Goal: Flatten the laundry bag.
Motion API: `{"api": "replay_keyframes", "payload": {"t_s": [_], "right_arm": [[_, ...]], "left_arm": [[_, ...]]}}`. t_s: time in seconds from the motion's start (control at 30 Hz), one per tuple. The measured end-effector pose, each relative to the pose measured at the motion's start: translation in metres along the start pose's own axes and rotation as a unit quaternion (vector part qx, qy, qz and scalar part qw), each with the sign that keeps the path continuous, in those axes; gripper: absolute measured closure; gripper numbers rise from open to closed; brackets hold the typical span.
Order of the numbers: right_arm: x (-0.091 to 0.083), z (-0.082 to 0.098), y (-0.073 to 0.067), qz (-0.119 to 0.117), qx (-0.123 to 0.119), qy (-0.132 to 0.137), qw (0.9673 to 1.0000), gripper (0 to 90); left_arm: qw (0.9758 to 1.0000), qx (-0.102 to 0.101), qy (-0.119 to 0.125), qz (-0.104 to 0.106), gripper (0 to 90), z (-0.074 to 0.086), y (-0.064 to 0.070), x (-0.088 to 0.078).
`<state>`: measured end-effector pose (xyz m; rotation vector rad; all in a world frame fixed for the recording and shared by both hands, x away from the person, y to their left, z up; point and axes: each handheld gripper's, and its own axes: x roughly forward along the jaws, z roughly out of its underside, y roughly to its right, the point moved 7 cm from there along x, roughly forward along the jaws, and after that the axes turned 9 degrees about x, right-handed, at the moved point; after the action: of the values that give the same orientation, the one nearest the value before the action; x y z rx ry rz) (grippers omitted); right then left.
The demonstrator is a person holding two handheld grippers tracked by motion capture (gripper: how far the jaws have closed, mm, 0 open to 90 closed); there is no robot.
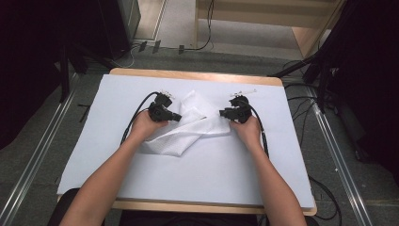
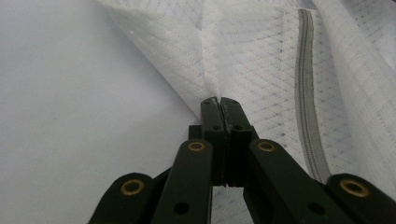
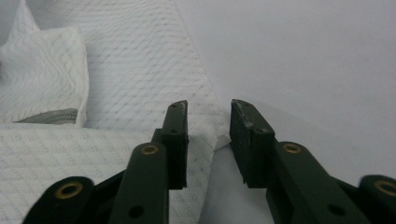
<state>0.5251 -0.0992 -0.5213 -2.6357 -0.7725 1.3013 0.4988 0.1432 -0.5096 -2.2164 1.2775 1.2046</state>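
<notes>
Black jaws of the left gripper [image 2: 218, 103] were pinched tight on a fold of the white quilted fabric cover with a grey zipper [image 1: 188, 125], mid-table. Right gripper [image 3: 208, 109] stood part-open around its corner, not gripping; judged next: close, then spread.

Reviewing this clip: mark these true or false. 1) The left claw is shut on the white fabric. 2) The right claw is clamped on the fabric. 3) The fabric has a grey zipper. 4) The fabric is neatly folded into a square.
1) True: the left claw pinches a fold of the white mesh fabric.
2) False: the right claw stands open, a corner of the fabric between its jaws unpressed.
3) True: a grey zipper runs along it.
4) False: it lies crumpled and skewed on the white table cover.
</notes>
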Motion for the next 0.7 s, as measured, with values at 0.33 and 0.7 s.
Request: {"api": "replay_keyframes", "payload": {"t_s": [0.33,0.7], "right_arm": [[-0.005,0.005,-0.002,0.007,-0.022,-0.02,0.9995,90.0],[-0.02,0.009,0.005,0.013,-0.006,-0.018,0.9997,90.0]], "left_arm": [[0.9997,-0.022,0.006,-0.008,90.0,0.006,-0.004,-0.016],[0.9978,-0.046,0.044,-0.02,90.0,0.01,-0.013,-0.047]]}}
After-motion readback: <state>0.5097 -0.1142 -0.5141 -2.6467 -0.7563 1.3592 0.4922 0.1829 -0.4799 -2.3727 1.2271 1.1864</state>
